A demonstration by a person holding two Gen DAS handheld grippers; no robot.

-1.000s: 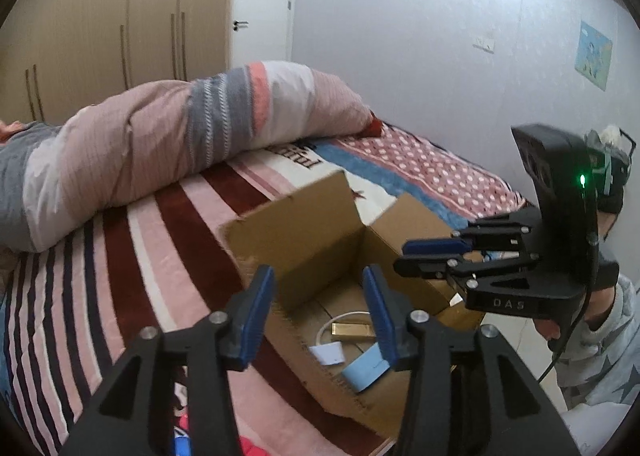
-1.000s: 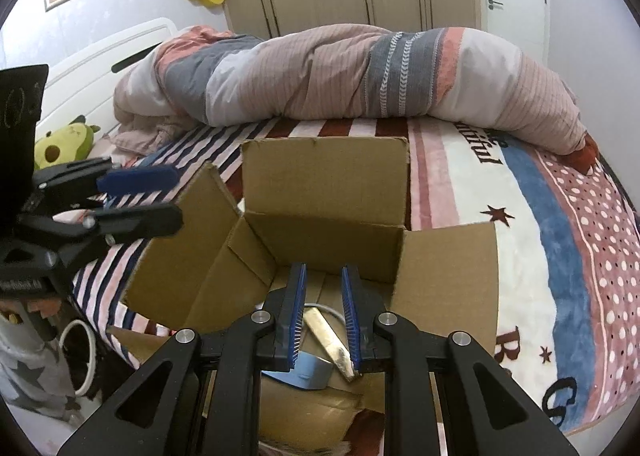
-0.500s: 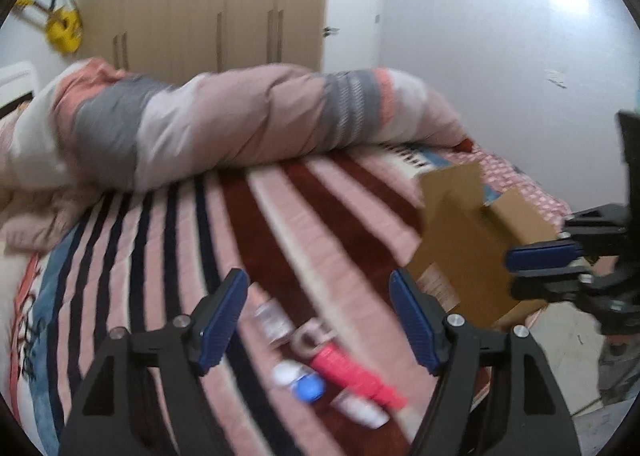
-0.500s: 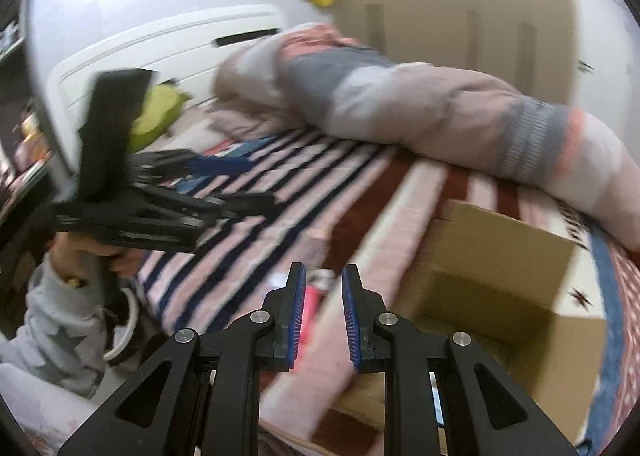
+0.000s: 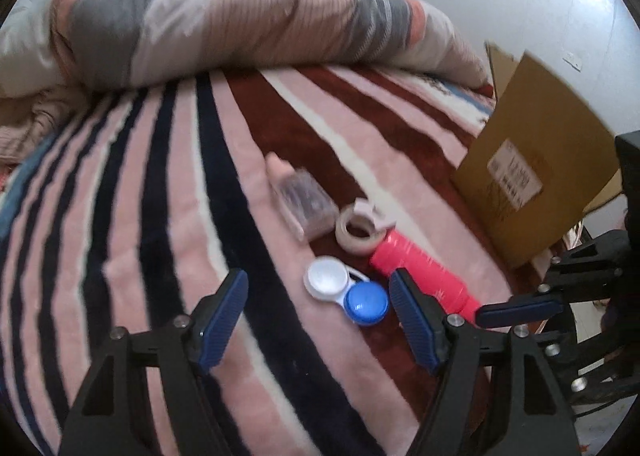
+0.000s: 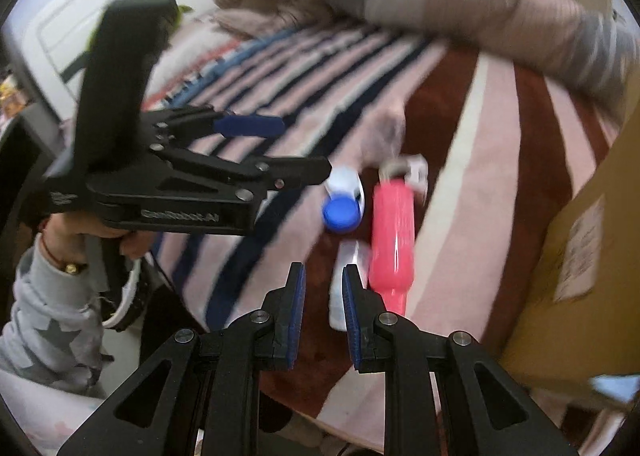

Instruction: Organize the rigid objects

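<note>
Several small objects lie on the striped bedspread: a white-and-blue contact lens case [image 5: 347,290] [image 6: 342,203], a red tube [image 5: 423,277] [image 6: 392,236], a tape roll [image 5: 359,230], a clear bottle [image 5: 301,200] and a small white item [image 6: 347,283]. My left gripper [image 5: 320,316] is open wide and empty, just short of the lens case. My right gripper [image 6: 323,310] has a narrow gap between its jaws, holds nothing, and is near the white item. A cardboard box [image 5: 536,172] [image 6: 580,256] stands to the right.
A rolled quilt [image 5: 240,24] lies across the far side of the bed. The bed's near edge is just below the objects. The person's hand and sleeve [image 6: 60,288] show at the left in the right wrist view.
Both grippers have swung away from the open box, left and down toward the loose objects on the bed. The left jaws have opened wider.
</note>
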